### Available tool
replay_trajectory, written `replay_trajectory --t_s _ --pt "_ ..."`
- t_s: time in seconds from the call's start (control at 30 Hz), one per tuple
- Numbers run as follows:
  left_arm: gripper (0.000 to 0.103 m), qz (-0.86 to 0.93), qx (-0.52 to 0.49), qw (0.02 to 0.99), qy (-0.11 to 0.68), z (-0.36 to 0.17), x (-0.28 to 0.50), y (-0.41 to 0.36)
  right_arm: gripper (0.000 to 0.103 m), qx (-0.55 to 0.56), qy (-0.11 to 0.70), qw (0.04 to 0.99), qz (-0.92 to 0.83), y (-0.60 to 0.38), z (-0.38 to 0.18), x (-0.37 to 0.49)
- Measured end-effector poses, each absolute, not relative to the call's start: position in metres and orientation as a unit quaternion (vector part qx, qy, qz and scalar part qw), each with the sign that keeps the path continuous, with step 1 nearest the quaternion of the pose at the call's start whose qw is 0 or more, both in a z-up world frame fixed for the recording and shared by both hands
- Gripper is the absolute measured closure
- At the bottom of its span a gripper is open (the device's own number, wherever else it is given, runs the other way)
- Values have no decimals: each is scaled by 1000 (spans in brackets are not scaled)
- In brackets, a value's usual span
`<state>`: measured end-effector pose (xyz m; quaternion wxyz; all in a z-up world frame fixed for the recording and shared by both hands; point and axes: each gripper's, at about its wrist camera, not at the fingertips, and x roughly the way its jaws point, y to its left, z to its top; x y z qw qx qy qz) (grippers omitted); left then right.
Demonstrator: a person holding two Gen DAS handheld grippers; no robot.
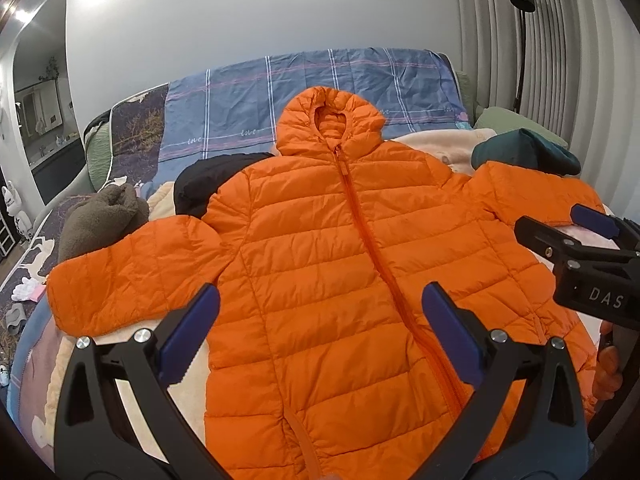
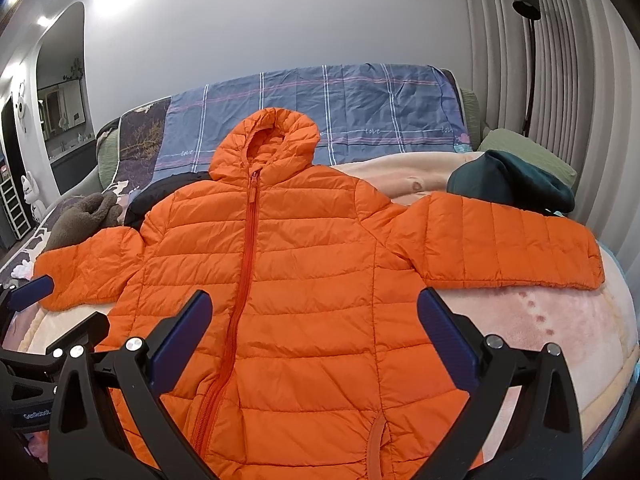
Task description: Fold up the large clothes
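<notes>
The orange puffer jacket [image 1: 332, 264] lies flat and zipped on the pink blanket [image 2: 520, 320], sleeves spread; left gripper [image 1: 320, 332] and right gripper [image 2: 316, 336] hover spread wide, empty

- Hooded puffer jacket [image 2: 304, 280] lies flat, front up, on blanket [image 2: 540, 320] over bed; sleeves spread left and right.
- Plaid sheet [image 2: 360, 108] behind hood.
- Fleece garment [image 2: 84, 216] behind left sleeve.
- Bundled garment [image 2: 516, 184] behind right sleeve.
- Floor lamp [image 2: 528, 4] far right.
</notes>
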<state>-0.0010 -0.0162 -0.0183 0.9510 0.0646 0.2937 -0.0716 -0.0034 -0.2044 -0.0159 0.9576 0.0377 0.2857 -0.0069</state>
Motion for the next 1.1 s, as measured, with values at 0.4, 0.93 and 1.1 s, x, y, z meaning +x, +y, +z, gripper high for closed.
replay_trajectory --t_s 0.4,0.93,1.1 --pt "2 -78 61 949 298 -22 0 -15 1 37 292 956 -9 -205 -19 -1" --pt "2 -83 56 952 290 -20 -5 -14 1 40 292 956 -15 -207 -19 -7" --pt "2 -82 58 953 287 -18 -6 -14 1 41 292 955 -15 -208 -18 -8"
